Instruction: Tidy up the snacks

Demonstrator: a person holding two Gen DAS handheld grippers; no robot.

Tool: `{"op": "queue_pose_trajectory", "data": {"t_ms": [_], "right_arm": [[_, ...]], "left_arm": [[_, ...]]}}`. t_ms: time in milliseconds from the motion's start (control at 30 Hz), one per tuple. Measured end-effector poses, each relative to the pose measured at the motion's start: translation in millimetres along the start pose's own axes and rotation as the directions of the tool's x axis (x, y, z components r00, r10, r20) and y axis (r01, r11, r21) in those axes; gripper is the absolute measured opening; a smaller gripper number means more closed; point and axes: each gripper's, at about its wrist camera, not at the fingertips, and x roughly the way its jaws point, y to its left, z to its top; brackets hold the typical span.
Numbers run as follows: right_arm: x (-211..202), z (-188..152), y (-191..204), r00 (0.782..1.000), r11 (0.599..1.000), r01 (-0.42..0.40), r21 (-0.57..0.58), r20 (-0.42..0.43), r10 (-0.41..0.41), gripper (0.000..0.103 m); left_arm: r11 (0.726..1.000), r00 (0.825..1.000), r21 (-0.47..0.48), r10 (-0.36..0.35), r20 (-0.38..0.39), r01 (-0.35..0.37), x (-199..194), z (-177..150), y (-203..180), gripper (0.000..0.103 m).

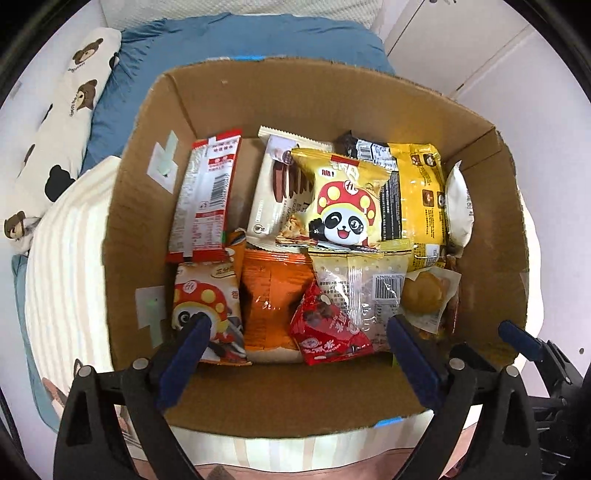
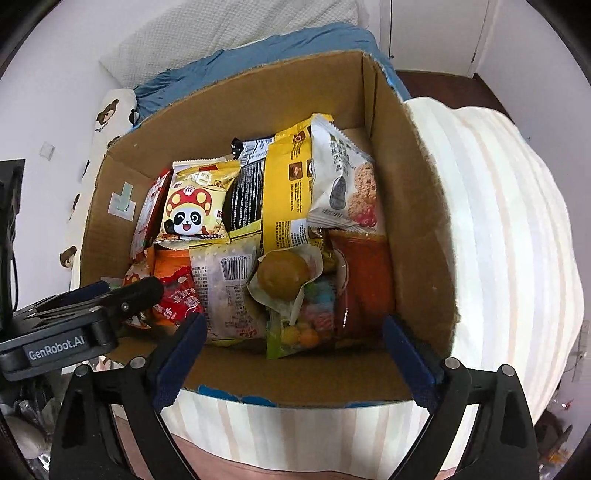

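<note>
A cardboard box (image 1: 303,99) on a bed holds several snack packs; the box shows in the right wrist view too (image 2: 413,206). Among them are a yellow panda pack (image 1: 343,206), a red-and-white bar (image 1: 207,195), an orange pack (image 1: 273,295), a red pack (image 1: 325,328), a clear barcode pack (image 2: 225,288) and a round bun (image 2: 282,275). My left gripper (image 1: 295,332) is open and empty above the box's near side. My right gripper (image 2: 293,332) is open and empty above the near right part of the box, beside the left gripper.
The box rests on a cream striped blanket (image 2: 509,240). A blue pillow (image 1: 229,48) lies behind the box and a bear-print cushion (image 1: 62,122) to its left. A white wall and cupboard doors (image 2: 436,33) stand at the back.
</note>
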Motion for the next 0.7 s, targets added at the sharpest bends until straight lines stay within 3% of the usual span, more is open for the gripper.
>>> {"op": "queue_pose_trajectory", "data": {"t_ms": [167,333,500,700], "right_arm": [[-17.7,-5.7,2.4,0.999,1.0,0.009,-0.012,0.032,-0.008,0.098],[-46.3,-20.7,5.8,0.995,1.0,0.009,-0.03,0.095,-0.007,0.099],[-82.2,-47.5,5.6,0.983,0.999,0.01,-0.04,0.186,-0.002,0.099],[-131.7,-97.3,8.4,0.957,0.997,0.017,-0.073,0.289,0.005,0.099]], "left_arm": [[1.0,0.999,-0.007,0.002,0.039,-0.002,-22.5,-9.7,5.0,0.098],[1.0,0.992,0.009,0.014,0.127,-0.015,-55.0,-28.0,5.7,0.098],[0.998,0.966,0.01,0.063,0.25,-0.068,-88.6,-62.3,4.8,0.098],[0.997,0.93,-0.019,0.081,0.358,-0.079,-126.5,-118.5,9.7,0.098]]}}
